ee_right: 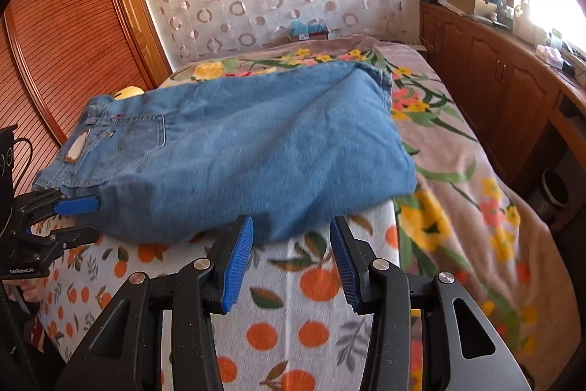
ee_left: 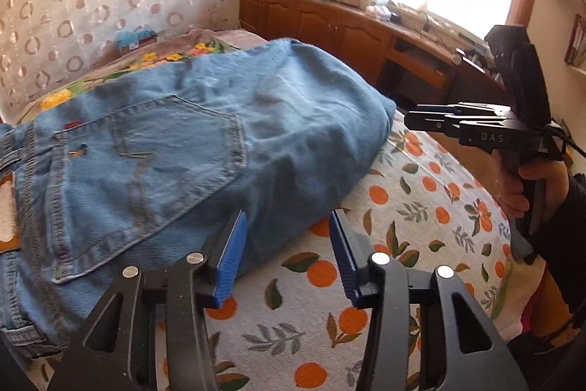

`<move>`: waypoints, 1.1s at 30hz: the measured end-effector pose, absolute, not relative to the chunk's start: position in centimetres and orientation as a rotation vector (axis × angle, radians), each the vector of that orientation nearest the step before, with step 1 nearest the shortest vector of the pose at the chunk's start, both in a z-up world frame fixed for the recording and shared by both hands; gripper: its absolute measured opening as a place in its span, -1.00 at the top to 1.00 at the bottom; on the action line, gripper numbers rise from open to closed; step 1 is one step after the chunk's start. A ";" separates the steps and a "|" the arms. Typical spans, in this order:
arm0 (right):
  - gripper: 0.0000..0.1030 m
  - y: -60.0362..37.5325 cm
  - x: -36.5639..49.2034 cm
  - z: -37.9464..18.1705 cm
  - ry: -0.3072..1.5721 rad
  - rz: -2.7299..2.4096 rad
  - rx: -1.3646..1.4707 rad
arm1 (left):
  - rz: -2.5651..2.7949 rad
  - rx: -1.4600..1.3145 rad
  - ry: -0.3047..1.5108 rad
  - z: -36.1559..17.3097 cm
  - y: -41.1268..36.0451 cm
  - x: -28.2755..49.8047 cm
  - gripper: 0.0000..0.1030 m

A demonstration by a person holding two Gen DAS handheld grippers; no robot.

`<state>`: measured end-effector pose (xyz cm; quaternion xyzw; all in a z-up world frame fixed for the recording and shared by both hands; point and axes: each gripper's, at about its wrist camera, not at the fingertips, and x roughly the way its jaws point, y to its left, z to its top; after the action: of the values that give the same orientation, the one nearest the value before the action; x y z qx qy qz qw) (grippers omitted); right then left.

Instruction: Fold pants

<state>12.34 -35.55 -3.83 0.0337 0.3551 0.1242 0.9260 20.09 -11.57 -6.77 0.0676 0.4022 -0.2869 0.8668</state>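
I see the jeans (ee_right: 234,149) lying folded on the bed (ee_right: 476,171). They are soft blue denim with thick stitched seams and a pointed back pocket (ee_left: 172,152). The fold makes a wide, lumpy shape with a rounded edge close to me. Under them is a sheet (ee_right: 293,317) with round oranges and green leaves, and next to it a fuzzy blanket (ee_right: 457,193) with yellow flowers.

My left gripper (ee_left: 289,255) has its ribbed blue fingers (ee_left: 230,259) apart. Nothing is between them; the left one sits at the jeans' edge.

My right gripper (ee_right: 291,262) is the same: fingers apart, holding nothing, just in front of the jeans.
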 end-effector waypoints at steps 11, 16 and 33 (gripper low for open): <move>0.12 -34.3 10.7 -3.3 0.716 0.255 0.092 | -0.576 0.295 0.887 -9.0 -15.9 22.1 -0.12; 0.12 -33.9 10.2 -3.9 0.718 0.254 0.092 | -0.556 0.352 0.853 -9.2 -16.4 22.3 0.49; 0.12 -30.3 12.4 -3.9 0.728 0.366 0.062 | -0.520 0.243 0.757 -1.6 -12.2 28.1 0.94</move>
<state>12.39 -30.34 -3.94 0.0300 0.3539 0.1777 0.9178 28.13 -12.16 -1.65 0.1169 0.3646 -0.2504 0.8892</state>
